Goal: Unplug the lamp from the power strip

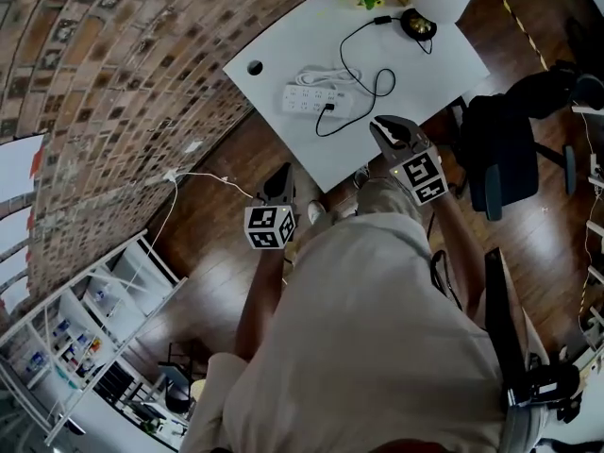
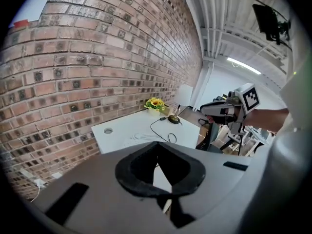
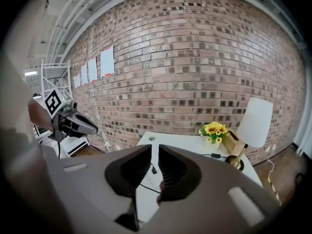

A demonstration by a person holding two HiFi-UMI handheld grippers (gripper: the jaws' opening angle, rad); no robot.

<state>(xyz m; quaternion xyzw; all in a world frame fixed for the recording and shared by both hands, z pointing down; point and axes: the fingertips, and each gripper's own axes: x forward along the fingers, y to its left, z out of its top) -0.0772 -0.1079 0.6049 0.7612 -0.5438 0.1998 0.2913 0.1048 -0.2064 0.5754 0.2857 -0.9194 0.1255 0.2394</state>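
Right tool (image 3: 154,151) barely spread, left tool (image 2: 157,147) pressed together; power strip (image 1: 311,98) in head view, not right gripper view.

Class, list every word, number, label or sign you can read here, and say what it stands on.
No text can be read.
Marker cubes: square patterns only, no letters.
Sheets on the brick wall: too small to read.
Power strip: no legible label.
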